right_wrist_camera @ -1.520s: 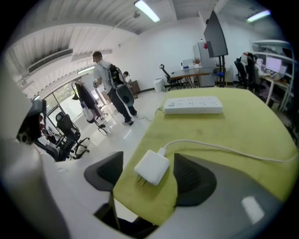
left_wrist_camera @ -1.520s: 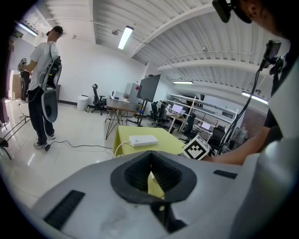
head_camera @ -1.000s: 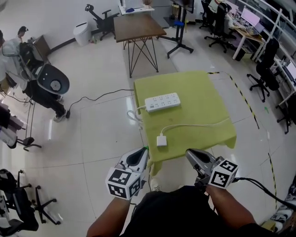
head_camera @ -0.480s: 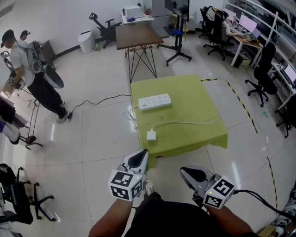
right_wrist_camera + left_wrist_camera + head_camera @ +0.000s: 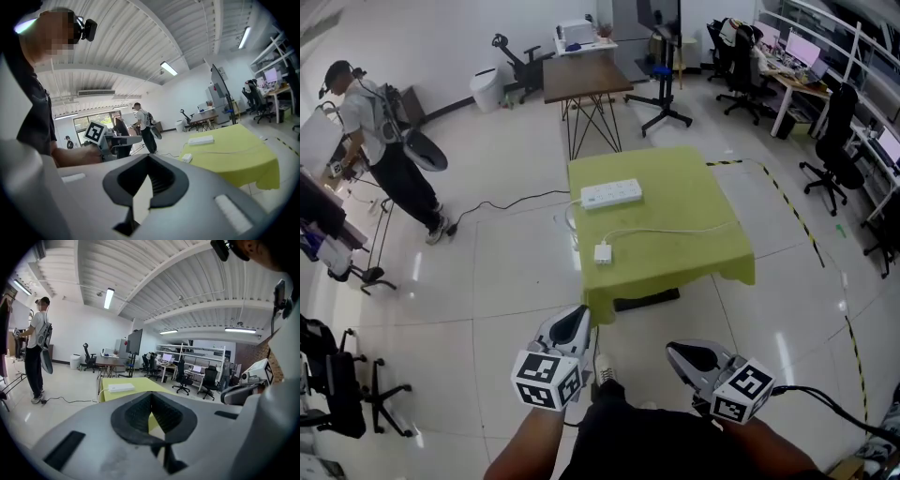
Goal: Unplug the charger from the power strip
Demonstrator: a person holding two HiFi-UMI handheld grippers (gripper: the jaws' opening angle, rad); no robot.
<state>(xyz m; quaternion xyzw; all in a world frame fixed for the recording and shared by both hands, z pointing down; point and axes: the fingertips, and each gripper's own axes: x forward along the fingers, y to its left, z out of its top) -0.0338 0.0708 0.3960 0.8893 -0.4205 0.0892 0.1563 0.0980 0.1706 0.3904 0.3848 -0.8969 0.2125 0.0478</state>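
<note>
Charger (image 5: pixel 603 253) lies apart from pwr strip (image 5: pixel 611 194) on tabletop (image 5: pixel 698 220), well ahead of both tongs. Left tongs (image 5: pixel 578 320) & right tongs (image 5: pixel 681 352) closed, empty. Task looks done.

No lettering, label, brand or number can be read anywhere.

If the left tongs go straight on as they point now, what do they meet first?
Probably the green tablecloth at its near edge; nothing shows between it and the left tongs, though depth is unclear.

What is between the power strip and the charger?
Bare green cloth, crossed by the charger's thin white cable, as the head view shows.
</note>
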